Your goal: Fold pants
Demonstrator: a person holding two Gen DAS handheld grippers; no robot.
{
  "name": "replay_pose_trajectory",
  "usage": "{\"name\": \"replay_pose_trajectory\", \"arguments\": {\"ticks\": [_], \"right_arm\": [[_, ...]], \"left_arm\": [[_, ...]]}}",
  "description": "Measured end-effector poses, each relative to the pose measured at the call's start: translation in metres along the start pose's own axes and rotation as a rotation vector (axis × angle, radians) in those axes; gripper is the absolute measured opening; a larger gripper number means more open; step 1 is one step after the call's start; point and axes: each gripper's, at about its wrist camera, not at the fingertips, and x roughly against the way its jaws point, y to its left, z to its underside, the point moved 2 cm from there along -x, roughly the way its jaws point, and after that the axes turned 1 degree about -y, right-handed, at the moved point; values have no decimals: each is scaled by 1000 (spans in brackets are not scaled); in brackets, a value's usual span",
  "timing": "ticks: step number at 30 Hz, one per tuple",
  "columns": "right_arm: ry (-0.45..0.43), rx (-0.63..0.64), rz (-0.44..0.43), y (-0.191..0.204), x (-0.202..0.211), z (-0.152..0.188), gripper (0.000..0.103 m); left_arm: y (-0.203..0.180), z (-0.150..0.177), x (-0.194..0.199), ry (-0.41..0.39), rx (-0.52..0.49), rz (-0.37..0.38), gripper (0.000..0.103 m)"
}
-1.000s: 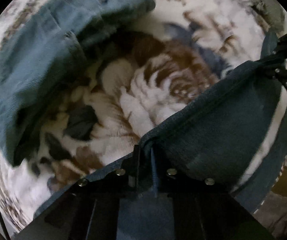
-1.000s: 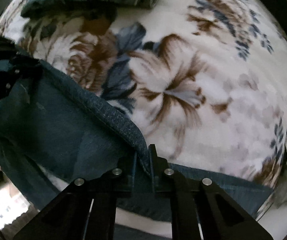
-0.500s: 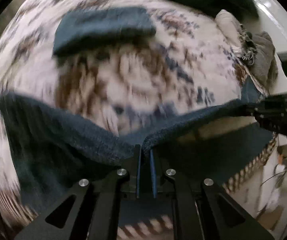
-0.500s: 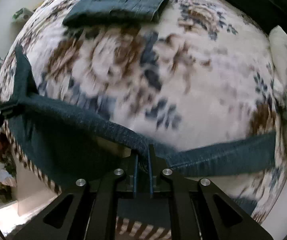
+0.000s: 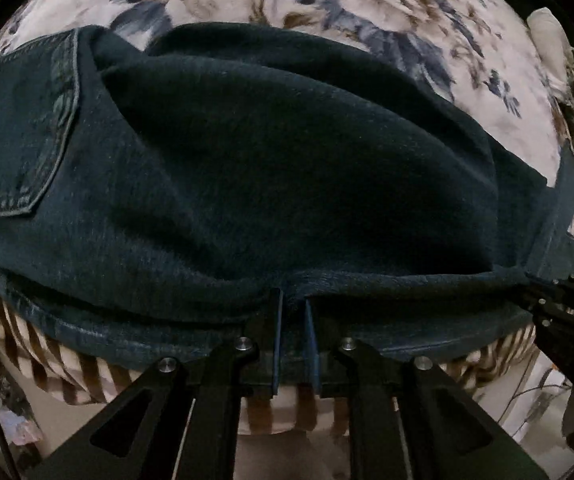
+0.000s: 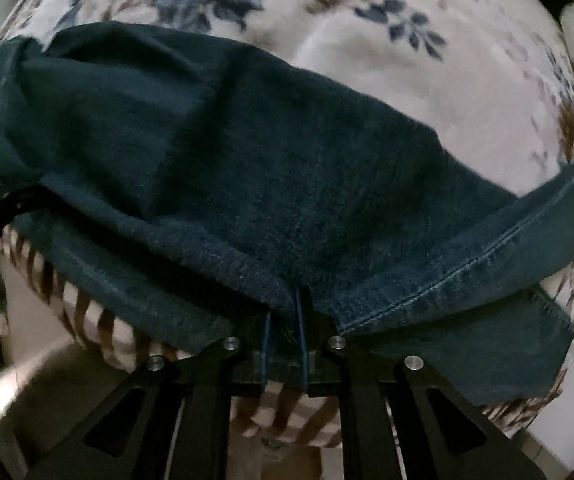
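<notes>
Item: one pair of dark blue denim pants (image 5: 287,168), lying doubled over at the near edge of a cream plush blanket (image 5: 367,4) printed with brown and slate-blue flowers. We recorded the upper layer folded back onto the lower one, its fold edge nearest the cameras. A stitched back pocket (image 5: 19,128) showed on the lower layer at the left of the left wrist view. A hemmed band with a single line of stitching ran out to the right in the right wrist view. The blanket's brown-and-cream striped border (image 6: 87,312) hung below the denim.

We noted our left gripper (image 5: 293,300) pointing down at the fold edge, its jaws having just parted a little; a narrow gap stood between them and the denim edge lay at their tips. Our right gripper (image 6: 285,308) stood likewise, jaws just eased apart, a pinch of the fold edge between the tips. We could not tell whether either pair still pressed the cloth.
</notes>
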Motion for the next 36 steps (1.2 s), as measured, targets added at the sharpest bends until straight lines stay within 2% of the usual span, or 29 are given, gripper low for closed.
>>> {"name": "replay_pose_trajectory", "arguments": {"ticks": [2, 3, 4, 5, 6, 7, 10, 14, 15, 17, 18, 20, 23, 26, 28, 29, 30, 31, 32, 34, 36], "right_arm": [[10, -26, 14, 0, -2, -1, 16], [10, -34, 19, 1, -1, -1, 25], [11, -48, 16, 1, 0, -1, 35], [16, -66, 6, 2, 2, 0, 64], [22, -84, -8, 3, 4, 2, 90], [23, -101, -18, 5, 7, 3, 93], [3, -144, -11, 7, 24, 9, 93], [-50, -235, -36, -5, 56, 15, 93], [-76, -279, -40, -15, 66, 15, 93], [-130, -408, -40, -50, 85, 16, 93], [-141, -464, -31, -71, 89, 15, 93], [-149, -613, -14, -126, 92, 10, 93], [-139, -801, -23, -189, 70, -7, 93], [-86, -895, -44, -240, 37, -28, 92], [-26, -884, -43, -258, 11, -42, 86], [3, -859, -25, -261, 1, -46, 71], [22, -835, 10, -262, -3, -46, 42], [18, -827, 52, -263, -1, -42, 30], [-24, -853, 34, -266, 8, -32, 10], [-92, -933, -29, -272, 27, -6, 10], [-154, -1018, -36, -278, 51, 37, 9]], "left_arm": [[-4, 4, 4, -6, -3, -9, 17], [-5, 6, 8, -15, 4, -4, 30], [-6, 10, 12, -13, 13, 8, 36], [-6, 12, 15, -14, 17, 10, 50], [-7, 14, 20, -20, 17, 2, 75], [-9, 16, 24, -21, 4, -10, 94], [-16, 21, 41, -38, -49, -69, 95], [-15, 30, 79, -146, -58, -122, 95], [-18, 31, 90, -185, -61, -159, 95], [-26, 22, 100, -228, -60, -189, 95], [-21, 4, 103, -238, -60, -207, 95], [-33, -14, 93, -236, -62, -256, 95], [-44, -27, 68, -227, -55, -271, 95], [-67, -42, 35, -200, -91, -327, 95], [-76, -48, 22, -172, -100, -332, 96], [-81, -48, 17, -160, -105, -325, 95], [-86, -48, 15, -155, -113, -322, 95], [-90, -48, 16, -158, -122, -321, 95], [-93, -48, 18, -163, -130, -318, 95], [-101, -43, 26, -179, -141, -302, 95], [-107, -37, 30, -178, -142, -282, 95]]}}
